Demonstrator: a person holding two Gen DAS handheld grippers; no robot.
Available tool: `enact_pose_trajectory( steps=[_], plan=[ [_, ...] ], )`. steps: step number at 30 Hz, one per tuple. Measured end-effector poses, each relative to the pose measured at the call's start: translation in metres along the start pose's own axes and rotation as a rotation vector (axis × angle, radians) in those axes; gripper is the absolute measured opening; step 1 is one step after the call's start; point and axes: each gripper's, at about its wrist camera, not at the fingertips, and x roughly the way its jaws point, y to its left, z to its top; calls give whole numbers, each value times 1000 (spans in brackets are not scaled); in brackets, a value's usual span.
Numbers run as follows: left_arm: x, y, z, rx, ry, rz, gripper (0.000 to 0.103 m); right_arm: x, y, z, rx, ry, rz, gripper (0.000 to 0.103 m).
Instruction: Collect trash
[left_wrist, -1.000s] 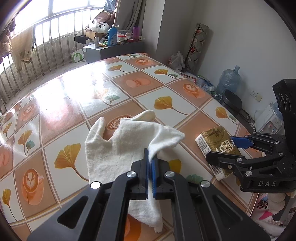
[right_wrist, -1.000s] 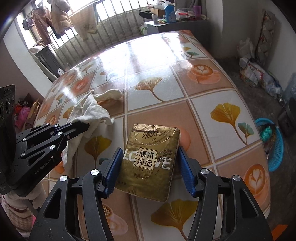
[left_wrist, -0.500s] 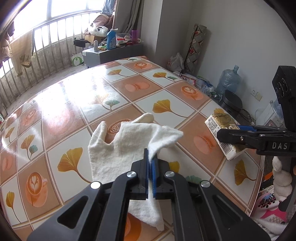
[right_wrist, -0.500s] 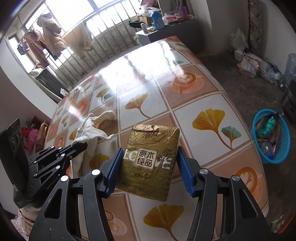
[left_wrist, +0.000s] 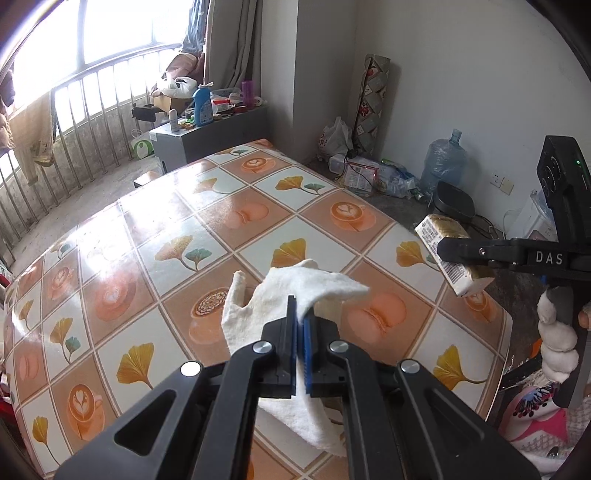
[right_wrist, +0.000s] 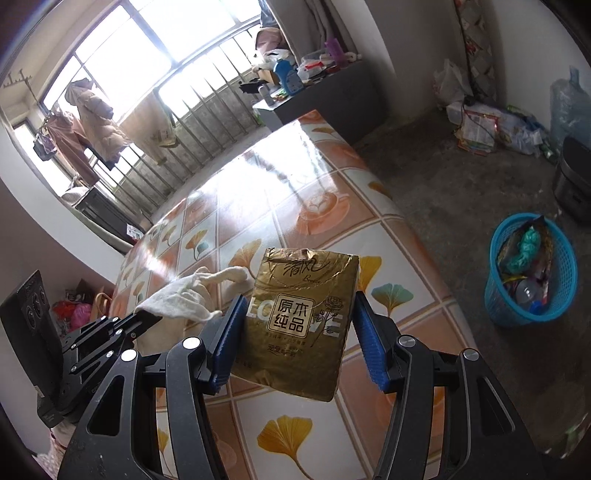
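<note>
Both fingers grip: left gripper (left_wrist: 303, 325) pinches a half-hidden white cloth (left_wrist: 295, 291), right gripper (right_wrist: 299, 339) clamps a gold tissue pack (right_wrist: 299, 325).

Glossy, glare-streaked patterned covering on the bench (left_wrist: 236, 221). Soft, fuzzy off-white cloth (left_wrist: 273, 295), matt and slightly nubbly, pinched in the left gripper (left_wrist: 300, 325). Shiny gold foil-like wrapper, creased at the top, on the tissue pack (right_wrist: 299, 321) in the right gripper (right_wrist: 299, 339). Matt black plastic gripper bodies, ribbed blue pads, bright metal screws. Blue plastic mesh basket (right_wrist: 495, 295). Rough, dull grey floor (right_wrist: 443, 177).
</note>
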Motion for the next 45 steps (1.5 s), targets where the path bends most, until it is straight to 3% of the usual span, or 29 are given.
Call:
enact_pose_trajectory(
  steps=[8,14,21,27,28,30,31,32,33,36,40,45],
  plan=[
    [0,-47,56,72,-57,-176,2,-63,-73,22,163,-199,-107,54],
    [27,-117,112,177,-74,-360,2,-111,-146,19,355,-333,-232,54],
    [116,-218,146,282,49,-491,2,-99,-208,17,509,-332,-273,55],
    [204,-292,157,358,158,-506,3,-67,-268,31,601,-298,-272,55],
    [219,-300,157,355,178,-509,5,-60,-280,32,623,-288,-268,56],
    [253,-317,154,353,230,-521,22,-42,-305,31,652,-266,-263,59],
    [267,-324,151,350,250,-526,43,-33,-319,30,659,-252,-280,60],
    [282,-330,146,340,266,-514,60,-22,-330,27,664,-245,-314,70],
    [294,-335,141,334,284,-483,63,-13,-340,21,676,-233,-348,76],
    [314,-344,129,353,337,-460,64,6,-366,0,774,-149,-396,76],
    [310,-331,127,313,310,-467,69,-5,-361,-18,783,-184,-389,76],
    [286,-307,141,256,258,-466,69,-20,-340,-8,725,-239,-401,76]
  ],
)
